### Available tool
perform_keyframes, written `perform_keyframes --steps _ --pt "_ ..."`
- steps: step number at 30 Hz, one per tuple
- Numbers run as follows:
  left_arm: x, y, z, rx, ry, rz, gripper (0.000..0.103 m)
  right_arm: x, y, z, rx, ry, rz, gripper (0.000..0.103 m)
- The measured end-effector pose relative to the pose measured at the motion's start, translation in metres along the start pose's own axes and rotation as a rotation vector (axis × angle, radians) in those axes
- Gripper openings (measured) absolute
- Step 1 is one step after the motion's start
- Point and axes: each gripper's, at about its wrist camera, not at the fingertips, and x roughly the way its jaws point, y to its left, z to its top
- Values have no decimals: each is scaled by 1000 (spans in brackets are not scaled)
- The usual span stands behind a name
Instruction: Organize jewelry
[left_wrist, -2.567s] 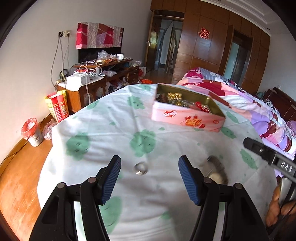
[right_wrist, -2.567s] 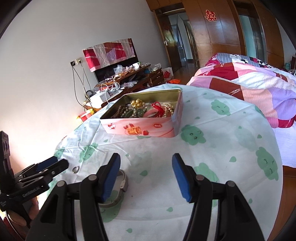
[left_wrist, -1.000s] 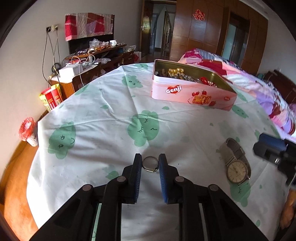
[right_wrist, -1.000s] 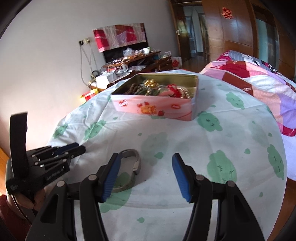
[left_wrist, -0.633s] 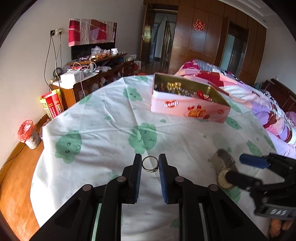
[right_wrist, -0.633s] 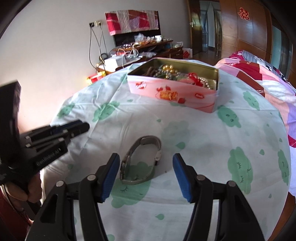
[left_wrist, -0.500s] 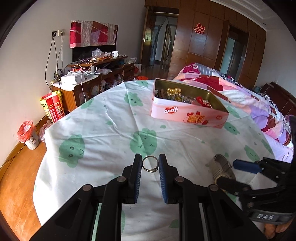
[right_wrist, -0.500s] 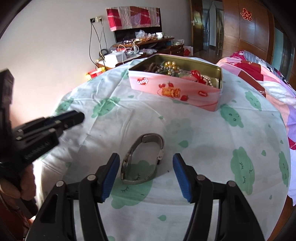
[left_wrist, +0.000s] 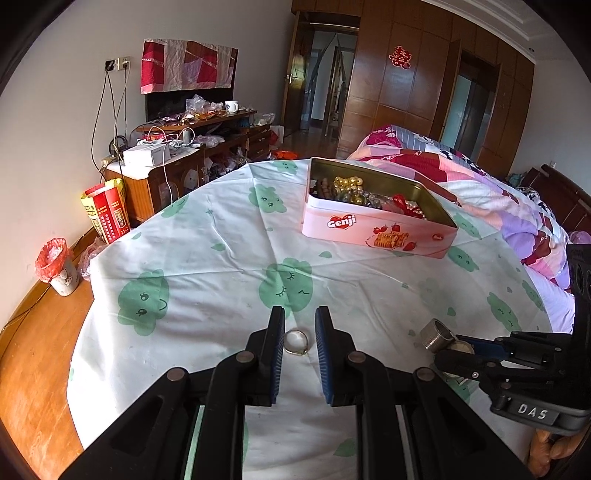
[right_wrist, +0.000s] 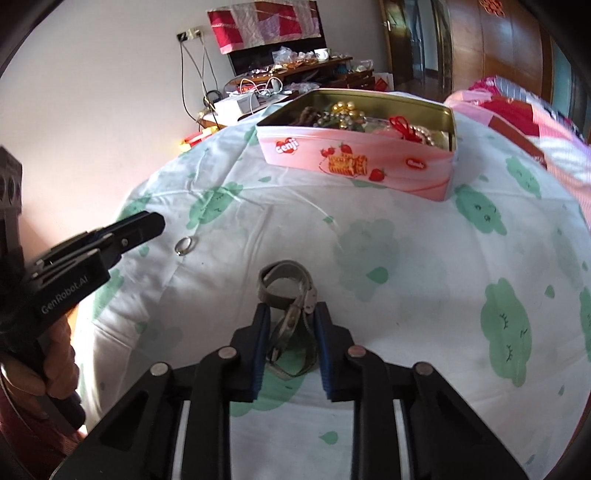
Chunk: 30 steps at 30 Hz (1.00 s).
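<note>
A thin ring (left_wrist: 295, 341) lies on the green-printed tablecloth (left_wrist: 207, 266). My left gripper (left_wrist: 299, 314) hovers over it with its jaws narrow and closing, the pads not touching it. From the right wrist view the ring (right_wrist: 183, 245) rests just past the left gripper (right_wrist: 155, 227). My right gripper (right_wrist: 291, 314) is closing on a silver watch (right_wrist: 286, 291), with its band squeezed between the blue pads. In the left wrist view, the watch (left_wrist: 437, 334) sits at the tips of the right gripper (left_wrist: 448, 349). An open pink tin (left_wrist: 376, 232) full of beads stands farther back.
The round table drops off at the left onto a wooden floor (left_wrist: 33, 354). A small bin (left_wrist: 59, 269) and a red bag (left_wrist: 107, 214) stand there. A cluttered cabinet (left_wrist: 177, 162) lines the wall, and a bed (left_wrist: 498, 199) runs along the right.
The right jaws came down around the watch and closed on it, folding its band. The ring, pinched by the left pads before, now looks smaller and lower, lying on the cloth.
</note>
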Motion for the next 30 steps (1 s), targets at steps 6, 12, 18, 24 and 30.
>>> perform_keyframes --steps 6,12,18,24,30 --pt "0 -4 2 3 -1 -8 17 -13 -7 4 56 -52 64 25" --pt "0 -15 12 28 -18 -24 17 -34 -16 20 81 -126 84 25" --pt "5 -30 34 61 -54 -48 17 -49 -36 51 143 -204 115 25" --pt "22 -46 66 93 -86 -57 17 -50 -56 88 197 -267 139 25" --pt "50 -61 91 125 -91 -57 17 -36 -77 120 242 -302 131 25"
